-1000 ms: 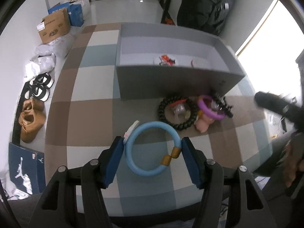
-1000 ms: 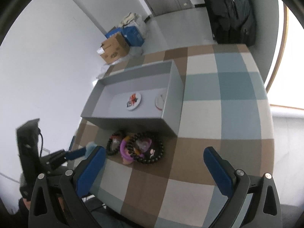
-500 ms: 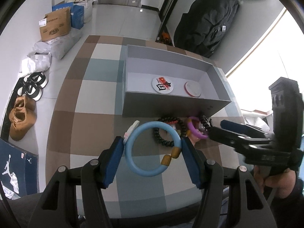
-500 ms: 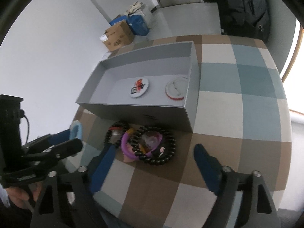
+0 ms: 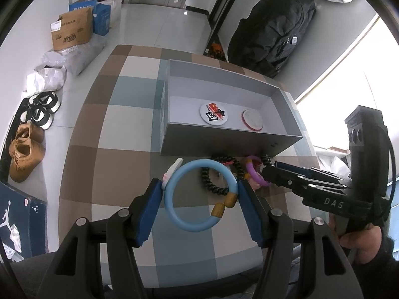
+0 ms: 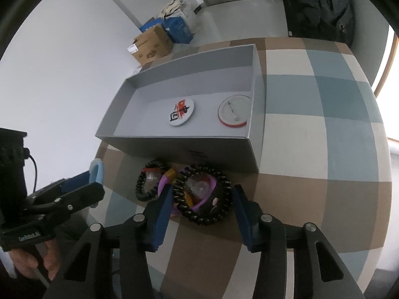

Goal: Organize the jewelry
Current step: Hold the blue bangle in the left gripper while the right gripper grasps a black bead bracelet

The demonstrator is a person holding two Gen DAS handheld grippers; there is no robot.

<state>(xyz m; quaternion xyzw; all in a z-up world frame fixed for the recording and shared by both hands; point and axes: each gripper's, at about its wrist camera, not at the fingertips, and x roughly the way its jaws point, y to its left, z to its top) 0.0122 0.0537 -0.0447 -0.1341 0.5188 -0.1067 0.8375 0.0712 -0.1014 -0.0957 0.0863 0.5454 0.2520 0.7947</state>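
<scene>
My left gripper (image 5: pixel 200 196) is shut on a light blue bangle (image 5: pixel 174 214) with two gold beads and holds it above the checked table. The bangle's edge also shows in the right wrist view (image 6: pixel 96 172). My right gripper (image 6: pixel 202 201) is open, its fingers either side of a large black beaded bracelet (image 6: pixel 199 218). That bracelet lies in a pile with a purple bangle (image 6: pixel 163 183) and a smaller black bracelet (image 6: pixel 146 191), in front of a grey box (image 6: pixel 179 147). The box holds two round badges (image 6: pixel 181 112) (image 6: pixel 234 113).
The checked table (image 6: pixel 311 129) drops off at its near and left edges. A black backpack (image 5: pixel 269 30) stands behind the table. Cardboard boxes (image 5: pixel 71 33), bags and shoes (image 5: pixel 25 147) lie on the floor at the left.
My right gripper has come down and narrowed around the large black bracelet. My left gripper has risen with the blue bangle still in it.
</scene>
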